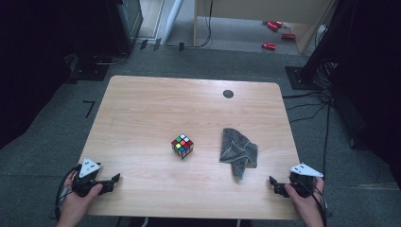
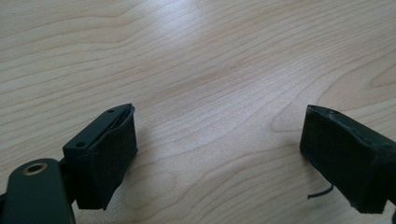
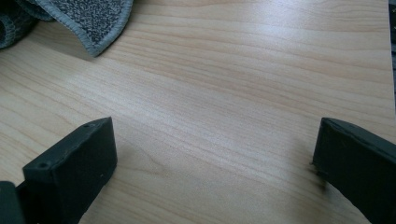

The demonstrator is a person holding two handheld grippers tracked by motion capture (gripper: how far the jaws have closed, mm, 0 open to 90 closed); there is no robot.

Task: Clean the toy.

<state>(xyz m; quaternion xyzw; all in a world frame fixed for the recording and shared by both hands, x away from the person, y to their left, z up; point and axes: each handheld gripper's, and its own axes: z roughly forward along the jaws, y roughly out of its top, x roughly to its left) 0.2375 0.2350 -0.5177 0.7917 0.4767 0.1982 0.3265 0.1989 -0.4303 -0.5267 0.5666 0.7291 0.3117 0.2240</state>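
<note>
Wooden table (image 1: 142,109): cube (image 1: 182,145), cloth (image 1: 238,150) (both grippers (image 1: 112,182) (image 1: 273,183) spread, apart).

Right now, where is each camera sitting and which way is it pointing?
High view: above the person's side, facing forward and down on the table, cube, cloth; both hands show.
Left gripper view: on the left gripper, over bare wood; open jaws show.
Right gripper view: on the right gripper; shares the cloth with the high view.

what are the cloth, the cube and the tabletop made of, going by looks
Cloth: looks like grey microfibre or terry, with a nubby pile and stitched edge. Cube: probably hard plastic, black body with glossy coloured squares. Tabletop: pale wood grain with a smooth, faint sheen, possibly laminate rather than solid wood.
</note>
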